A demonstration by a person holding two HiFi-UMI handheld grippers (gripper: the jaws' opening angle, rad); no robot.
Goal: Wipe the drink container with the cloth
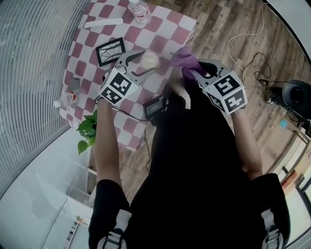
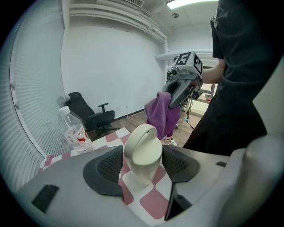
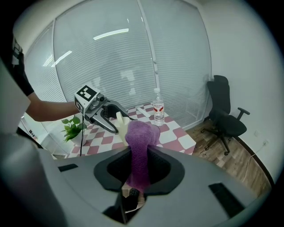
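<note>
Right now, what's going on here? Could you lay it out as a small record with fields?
left gripper: shut on the cream drink container, held over the checkered table
right gripper: shut on the purple cloth, which hangs from it
gap: the head view shows cloth and drink container apart
on the table: water bottle, framed picture
beside the table: plant
wiping: not yet begun

I see open air between cloth [image 1: 186,58] and cup [image 1: 149,60]; on the table [image 1: 163,31] beneath, frame [image 1: 110,51] and bottle [image 1: 140,10] stand.
</note>
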